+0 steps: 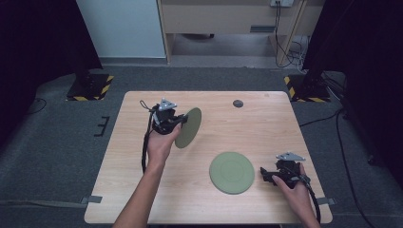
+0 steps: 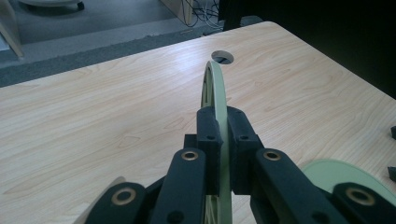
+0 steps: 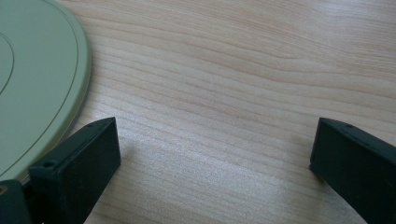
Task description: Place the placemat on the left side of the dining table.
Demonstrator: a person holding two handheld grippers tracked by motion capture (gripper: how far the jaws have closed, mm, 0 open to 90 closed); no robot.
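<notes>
Your left hand-held gripper [image 1: 177, 121] is clamped on the rim of a green plate [image 1: 188, 127], holding it on edge above the table [image 1: 266, 128], left of centre. In the left gripper view the jaws pinch that plate [image 2: 215, 88] from both faces, and it stands nearly upright between them.

A second plate [image 1: 232, 172] lies flat on the table nearer to you, right of centre. Your right hand-held gripper [image 1: 266, 175] sits just beside its right edge with jaws spread wide and nothing between them. In the right gripper view that flat plate [image 3: 37, 88] lies just beside one jaw, with bare wood between the two jaws.

The step in hand looks like carrying the lifted plate, most likely toward the flat one to stack it. For that, you need to swing the left hand toward you and to the right, tip the plate level, and lower it centred over the flat plate before you release. Keep the right hand-held gripper clear of the landing spot, or use it to steady the lower plate.
</notes>
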